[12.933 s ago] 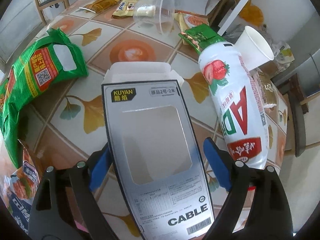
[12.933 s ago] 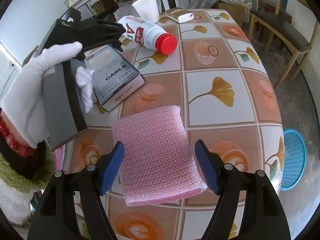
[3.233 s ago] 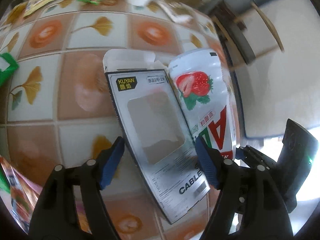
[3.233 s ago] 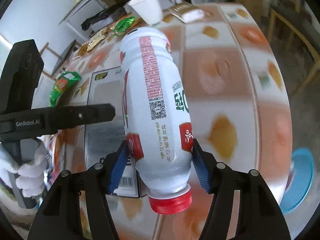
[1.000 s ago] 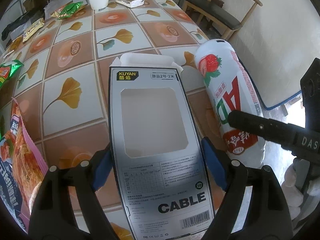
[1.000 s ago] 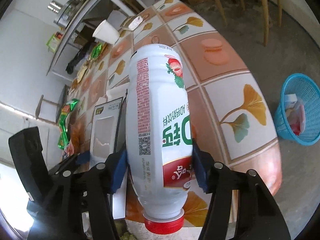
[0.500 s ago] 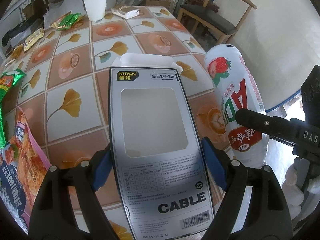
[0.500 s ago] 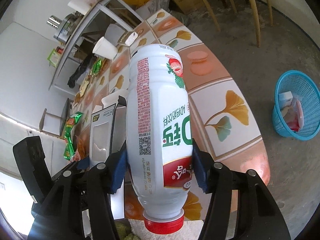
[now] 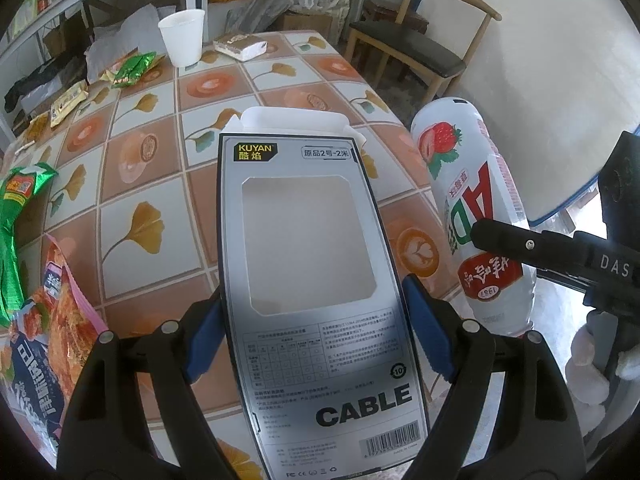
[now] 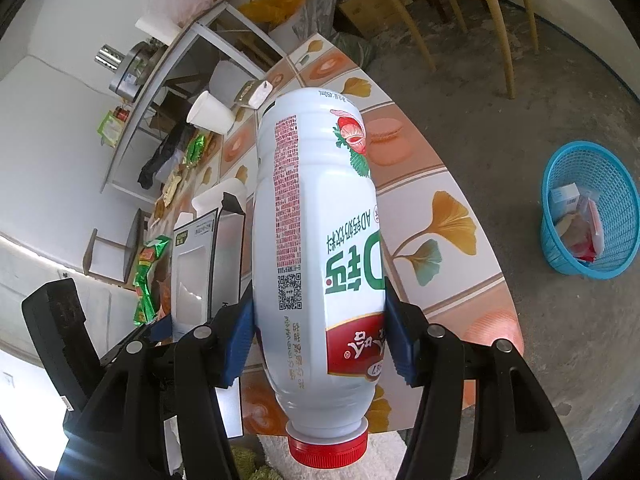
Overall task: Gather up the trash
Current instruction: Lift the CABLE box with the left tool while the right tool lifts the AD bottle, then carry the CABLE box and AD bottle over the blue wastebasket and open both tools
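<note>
Tiled counter (image 9: pixel 132 184) strewn with wrappers, blue basket (image 10: pixel 588 208) on the floor beyond. Left gripper (image 9: pixel 316 336) jaws clamped on the cable box (image 9: pixel 304 248), held above the counter. Right gripper (image 10: pixel 320 344) jaws clamped on the white bottle (image 10: pixel 320 240), red cap nearest the camera.

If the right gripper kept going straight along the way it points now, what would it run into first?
Probably the tiled table. The right gripper is shut on the white drink bottle, whose base leads and points toward the tabletop near its edge. Depth is unclear, but the blue basket lies well off to the right of that line.
</note>
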Action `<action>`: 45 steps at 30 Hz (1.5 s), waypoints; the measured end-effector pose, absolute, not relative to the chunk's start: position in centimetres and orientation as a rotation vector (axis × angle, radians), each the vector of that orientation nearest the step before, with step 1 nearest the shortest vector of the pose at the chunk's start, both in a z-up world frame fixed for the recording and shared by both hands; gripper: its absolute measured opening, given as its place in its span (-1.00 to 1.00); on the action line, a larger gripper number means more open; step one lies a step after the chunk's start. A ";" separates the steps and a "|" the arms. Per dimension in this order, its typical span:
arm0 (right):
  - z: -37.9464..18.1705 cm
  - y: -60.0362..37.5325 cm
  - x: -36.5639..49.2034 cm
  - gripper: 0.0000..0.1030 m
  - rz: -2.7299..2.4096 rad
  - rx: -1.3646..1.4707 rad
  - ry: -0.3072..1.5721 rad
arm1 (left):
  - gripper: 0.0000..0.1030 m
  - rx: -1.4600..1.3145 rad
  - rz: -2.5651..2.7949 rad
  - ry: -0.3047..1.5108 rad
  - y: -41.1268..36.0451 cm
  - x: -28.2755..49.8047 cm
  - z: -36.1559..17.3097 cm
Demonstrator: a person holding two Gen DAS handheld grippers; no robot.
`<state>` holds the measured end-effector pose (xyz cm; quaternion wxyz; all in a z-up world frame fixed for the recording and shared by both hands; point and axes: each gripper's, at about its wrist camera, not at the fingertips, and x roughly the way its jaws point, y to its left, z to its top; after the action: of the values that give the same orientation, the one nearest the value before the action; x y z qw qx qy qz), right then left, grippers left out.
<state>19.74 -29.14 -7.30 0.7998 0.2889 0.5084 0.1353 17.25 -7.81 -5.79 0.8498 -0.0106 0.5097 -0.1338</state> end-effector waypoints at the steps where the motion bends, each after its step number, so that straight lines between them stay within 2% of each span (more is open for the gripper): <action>1: -7.3 -29.2 19.7 0.09 0.291 0.621 1.089 | 0.52 -0.021 -0.282 1.071 -7.9 17.2 -5.7; 17: -6.7 -31.0 18.5 0.09 0.293 0.652 1.042 | 0.52 0.019 -0.295 1.028 -9.7 15.9 -4.1; 24: -4.6 -36.6 15.8 0.09 0.188 0.716 0.922 | 0.52 0.024 -0.400 0.990 -12.5 16.5 -1.2; 30: -4.5 -44.5 11.5 0.09 0.002 0.804 0.831 | 0.52 -0.007 -0.584 1.036 -18.2 19.0 0.7; 37: -9.4 -50.1 9.9 0.09 -0.101 0.934 0.887 | 0.53 0.005 -0.744 1.222 -28.1 22.7 -2.8; 45: -16.2 -57.9 14.0 0.12 -0.209 1.088 0.903 | 0.59 0.048 -0.833 1.352 -40.1 27.3 -8.9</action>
<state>14.04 -57.91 -16.23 0.7552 0.4989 0.4142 -0.0960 27.31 -40.11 -8.95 0.7006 0.0217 0.6073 -0.3741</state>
